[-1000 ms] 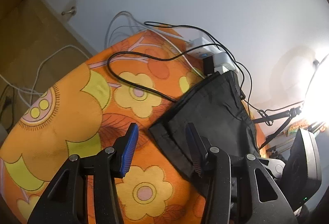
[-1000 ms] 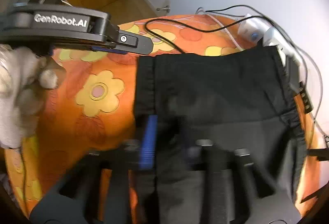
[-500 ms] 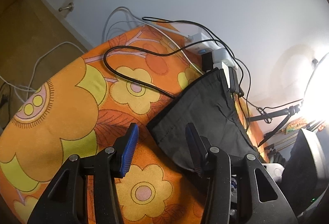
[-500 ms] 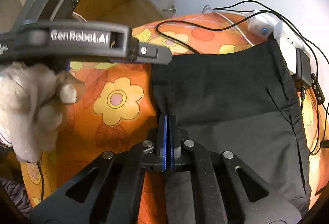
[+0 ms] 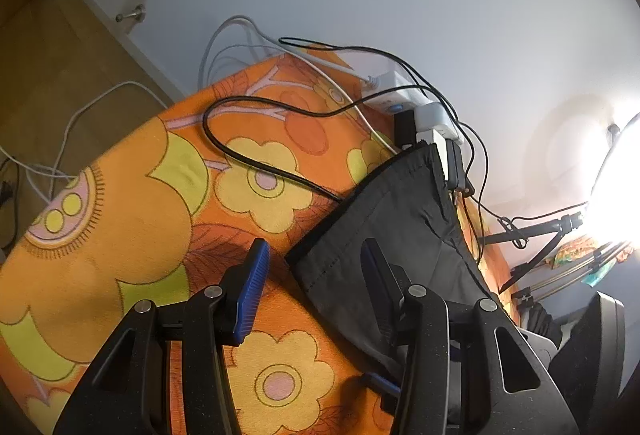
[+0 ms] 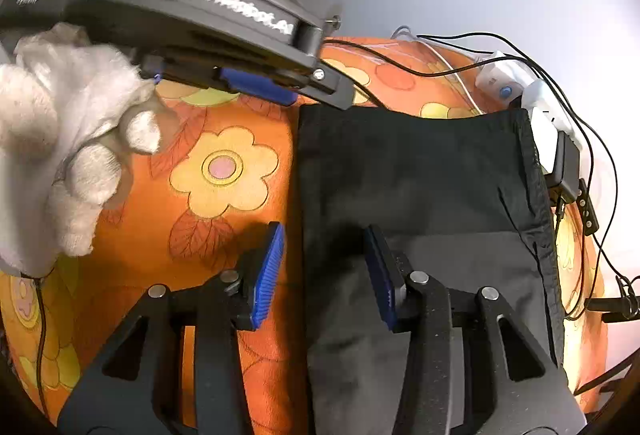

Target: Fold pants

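Observation:
The black pants lie folded flat on the orange flowered cloth; they also show in the left wrist view. My right gripper is open and empty, its jaws straddling the pants' left edge just above the fabric. My left gripper is open and empty over the pants' near corner. It also shows from the side at the upper left of the right wrist view, held by a white-gloved hand.
A black cable loops over the cloth. White power strips and adapters with several wires lie against the wall by the pants' far edge. A lamp stand stands at the right. The wooden floor is at the left.
My right gripper was shut on the pants' edge half a second ago and has opened, letting go. The folded pants have settled flat. My left gripper stayed open and shifted little.

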`<act>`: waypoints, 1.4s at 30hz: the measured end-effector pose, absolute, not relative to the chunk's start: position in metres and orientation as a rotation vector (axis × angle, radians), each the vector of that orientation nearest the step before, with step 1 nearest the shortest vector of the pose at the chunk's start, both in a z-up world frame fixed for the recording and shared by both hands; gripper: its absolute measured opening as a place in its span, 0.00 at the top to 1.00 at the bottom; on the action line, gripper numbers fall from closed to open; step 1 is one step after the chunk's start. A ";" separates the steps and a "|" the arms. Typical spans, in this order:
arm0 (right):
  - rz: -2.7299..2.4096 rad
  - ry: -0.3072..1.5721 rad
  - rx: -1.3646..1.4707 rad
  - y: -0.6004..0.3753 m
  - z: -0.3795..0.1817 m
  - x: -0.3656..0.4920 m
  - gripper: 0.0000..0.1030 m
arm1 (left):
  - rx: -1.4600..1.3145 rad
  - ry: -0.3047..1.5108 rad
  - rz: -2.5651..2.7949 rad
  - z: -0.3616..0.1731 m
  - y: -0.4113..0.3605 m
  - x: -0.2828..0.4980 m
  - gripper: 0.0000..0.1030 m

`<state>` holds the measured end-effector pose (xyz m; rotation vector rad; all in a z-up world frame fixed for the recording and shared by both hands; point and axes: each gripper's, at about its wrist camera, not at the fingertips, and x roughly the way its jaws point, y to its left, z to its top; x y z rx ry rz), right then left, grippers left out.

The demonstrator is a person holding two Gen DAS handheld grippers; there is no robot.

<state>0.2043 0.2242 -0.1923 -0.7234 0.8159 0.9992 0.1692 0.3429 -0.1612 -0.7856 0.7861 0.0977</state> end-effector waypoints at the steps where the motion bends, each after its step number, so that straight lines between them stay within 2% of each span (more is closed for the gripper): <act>1: 1.000 0.826 -0.707 0.224 -0.193 0.208 0.65 | -0.790 0.784 0.096 -0.161 0.344 0.169 0.55; 4: 1.012 0.869 -0.640 0.218 -0.193 0.218 0.90 | -0.792 0.783 0.089 -0.161 0.344 0.169 0.55; 7: 0.996 0.874 -0.611 0.215 -0.192 0.221 0.95 | -0.787 0.788 0.077 -0.163 0.339 0.171 0.55; 24: 1.000 0.929 -0.386 0.186 -0.184 0.243 0.96 | -0.805 0.782 0.014 -0.167 0.311 0.194 0.54; 26: 1.011 0.942 -0.369 0.184 -0.184 0.247 0.91 | -0.789 0.777 0.016 -0.166 0.308 0.196 0.58; 27: 1.016 0.948 -0.355 0.180 -0.183 0.248 0.84 | -0.781 0.776 0.018 -0.166 0.307 0.196 0.63; 28: 1.011 0.949 -0.340 0.175 -0.180 0.248 0.76 | -0.771 0.779 0.017 -0.167 0.306 0.197 0.79; 29: 1.005 0.943 -0.334 0.171 -0.178 0.249 0.73 | -0.768 0.782 0.014 -0.168 0.306 0.197 0.88; 32: 0.973 0.928 -0.315 0.153 -0.166 0.254 0.67 | -0.745 0.760 0.011 -0.167 0.303 0.194 0.93; 34: 0.949 0.932 -0.283 0.144 -0.158 0.260 0.59 | -0.705 0.731 0.017 -0.161 0.299 0.190 0.94; 38: 0.916 0.918 -0.210 0.143 -0.133 0.282 0.55 | -0.637 0.707 0.004 -0.152 0.290 0.187 0.95; 40: 0.918 0.932 -0.197 0.152 -0.127 0.291 0.47 | -0.617 0.699 0.000 -0.151 0.287 0.185 0.95; 42: 0.921 0.975 -0.170 0.166 -0.123 0.302 0.47 | -0.597 0.695 -0.009 -0.151 0.282 0.185 0.95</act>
